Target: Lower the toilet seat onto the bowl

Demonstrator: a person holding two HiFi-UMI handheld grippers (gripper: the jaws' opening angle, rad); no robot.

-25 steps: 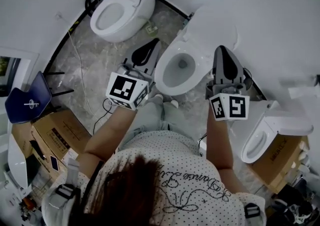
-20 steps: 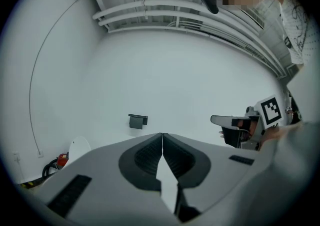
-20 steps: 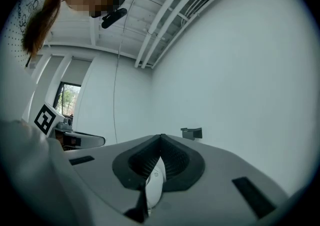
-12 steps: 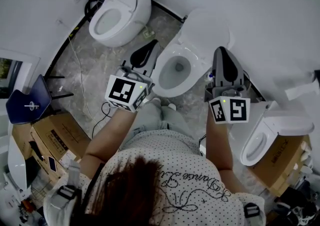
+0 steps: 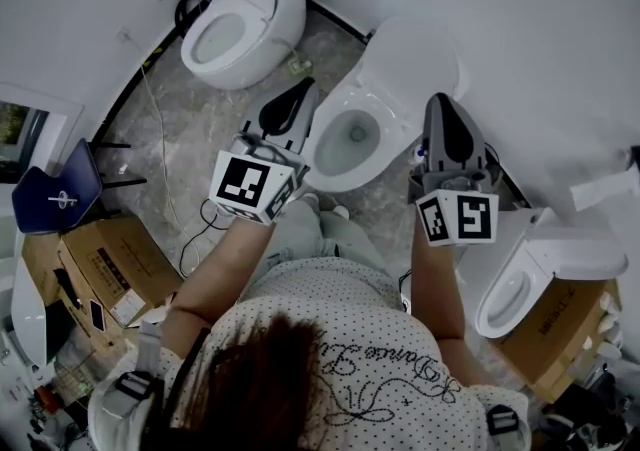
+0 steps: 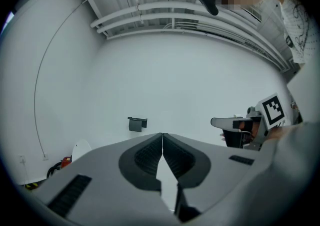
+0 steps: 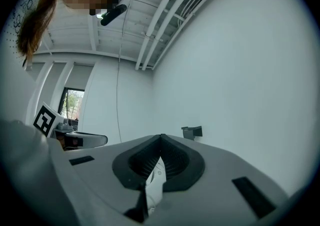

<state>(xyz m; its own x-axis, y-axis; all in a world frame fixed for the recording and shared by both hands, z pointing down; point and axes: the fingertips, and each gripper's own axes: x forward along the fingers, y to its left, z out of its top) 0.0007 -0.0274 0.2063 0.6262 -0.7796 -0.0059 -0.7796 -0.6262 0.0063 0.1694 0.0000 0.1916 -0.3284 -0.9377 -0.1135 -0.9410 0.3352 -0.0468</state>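
Observation:
The middle white toilet bowl (image 5: pixel 350 139) stands on the grey floor in front of the person. Its white seat and lid panel (image 5: pixel 410 64) is raised and leans back toward the wall. My left gripper (image 5: pixel 303 89) hovers just left of the bowl's rim, jaws shut with nothing between them. My right gripper (image 5: pixel 441 99) hovers to the right of the bowl beside the raised panel, also shut and empty. The left gripper view shows the shut left gripper (image 6: pixel 162 136) aimed at a bare white wall. The right gripper view shows the shut right gripper (image 7: pixel 160 138).
A second toilet (image 5: pixel 235 19) stands at the back left and a third toilet (image 5: pixel 520 279) at the right. Cardboard boxes (image 5: pixel 110 264) and a blue chair (image 5: pixel 55 201) sit at the left. A cable (image 5: pixel 165 179) runs over the floor. A small bracket (image 6: pixel 137 124) is on the wall.
Both grippers stay shut and almost in the same place beside the bowl. The head view has drifted a little.

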